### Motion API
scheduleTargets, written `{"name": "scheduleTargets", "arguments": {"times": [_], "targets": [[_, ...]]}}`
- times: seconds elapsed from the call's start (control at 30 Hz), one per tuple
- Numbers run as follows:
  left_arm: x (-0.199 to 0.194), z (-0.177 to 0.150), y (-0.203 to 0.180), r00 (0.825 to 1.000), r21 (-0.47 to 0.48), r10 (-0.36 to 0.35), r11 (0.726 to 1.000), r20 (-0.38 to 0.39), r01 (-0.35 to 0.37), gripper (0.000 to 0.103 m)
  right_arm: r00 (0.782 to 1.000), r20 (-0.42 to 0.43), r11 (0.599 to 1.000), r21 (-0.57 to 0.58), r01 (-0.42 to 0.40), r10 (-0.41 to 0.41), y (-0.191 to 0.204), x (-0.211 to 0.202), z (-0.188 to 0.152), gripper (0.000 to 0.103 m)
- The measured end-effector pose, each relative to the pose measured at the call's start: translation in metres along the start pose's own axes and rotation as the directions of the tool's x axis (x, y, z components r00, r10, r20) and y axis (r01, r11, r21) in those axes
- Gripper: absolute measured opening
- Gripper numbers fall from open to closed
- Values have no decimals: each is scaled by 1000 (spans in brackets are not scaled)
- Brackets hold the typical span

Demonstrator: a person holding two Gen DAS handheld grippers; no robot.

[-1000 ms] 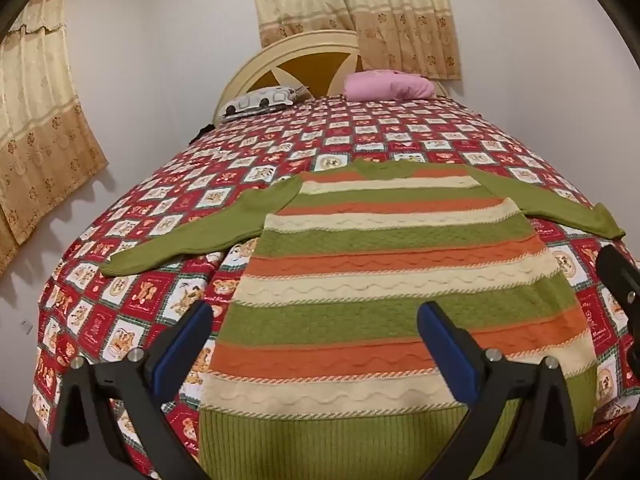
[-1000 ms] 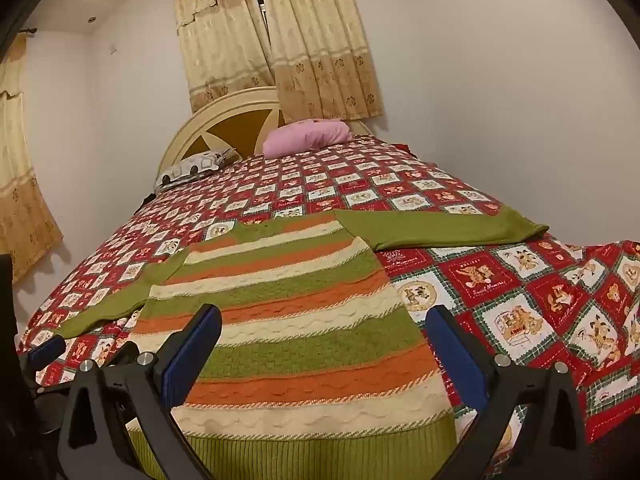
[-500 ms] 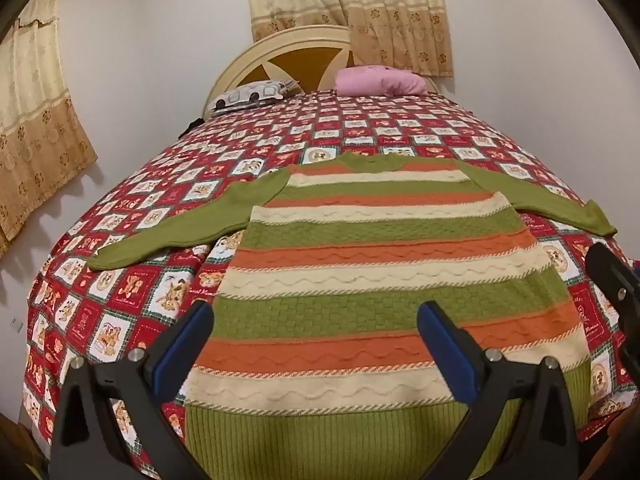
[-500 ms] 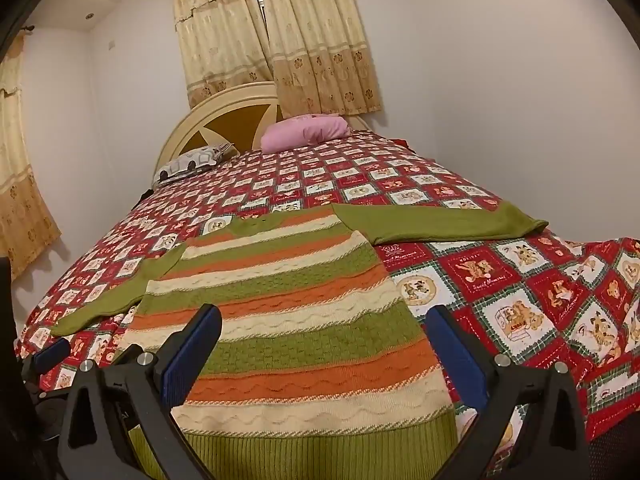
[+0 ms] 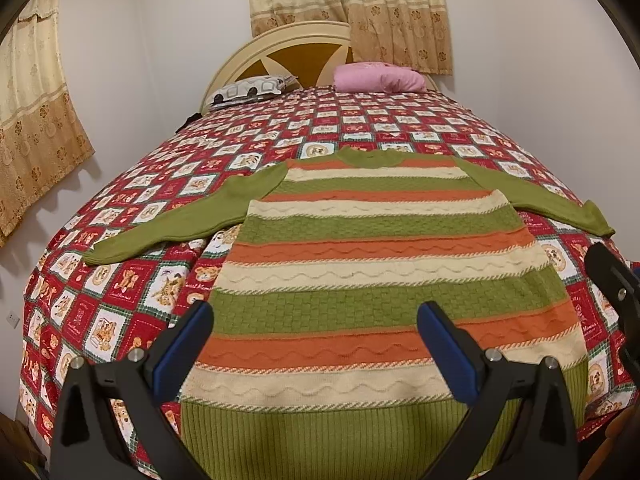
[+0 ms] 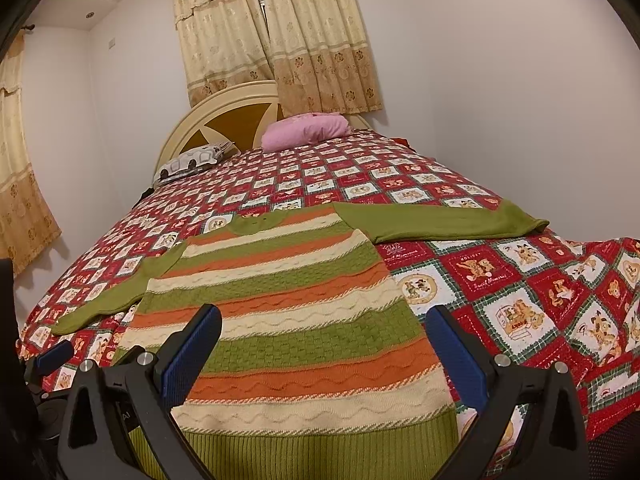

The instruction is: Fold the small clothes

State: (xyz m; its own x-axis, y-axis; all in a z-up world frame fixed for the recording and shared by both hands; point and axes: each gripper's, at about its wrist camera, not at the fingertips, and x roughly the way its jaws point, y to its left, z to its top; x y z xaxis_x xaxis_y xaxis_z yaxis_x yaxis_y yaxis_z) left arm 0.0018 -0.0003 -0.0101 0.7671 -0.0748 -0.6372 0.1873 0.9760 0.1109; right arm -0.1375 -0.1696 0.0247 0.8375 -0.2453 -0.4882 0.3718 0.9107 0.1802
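A small knit sweater (image 5: 372, 264) with green, orange and cream stripes lies flat on the bed, hem toward me, both green sleeves (image 5: 168, 220) spread out sideways. It also shows in the right wrist view (image 6: 288, 320). My left gripper (image 5: 316, 344) is open and empty, hovering over the sweater's lower part near the hem. My right gripper (image 6: 324, 352) is open and empty over the hem's right side. The right sleeve (image 6: 440, 222) lies stretched to the right.
The bed carries a red patchwork quilt (image 5: 120, 280) with bear pictures. A pink pillow (image 5: 380, 78) and a patterned pillow (image 5: 248, 90) lie by the cream headboard (image 5: 280, 46). Walls stand close on both sides. The bed's near edge lies just below the grippers.
Both grippers have moved slightly higher and back, so the sweater sits lower and fuller in view. The sweater has not moved. Both grippers remain open.
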Motion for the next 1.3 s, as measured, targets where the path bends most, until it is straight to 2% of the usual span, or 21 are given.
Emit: {"name": "scheduleTargets", "arguments": {"times": [1.3], "targets": [[8, -5, -3, 999, -1, -20, 1000, -29, 20, 103, 1000, -21, 1000, 3, 0, 0, -3, 5, -4, 102]]}}
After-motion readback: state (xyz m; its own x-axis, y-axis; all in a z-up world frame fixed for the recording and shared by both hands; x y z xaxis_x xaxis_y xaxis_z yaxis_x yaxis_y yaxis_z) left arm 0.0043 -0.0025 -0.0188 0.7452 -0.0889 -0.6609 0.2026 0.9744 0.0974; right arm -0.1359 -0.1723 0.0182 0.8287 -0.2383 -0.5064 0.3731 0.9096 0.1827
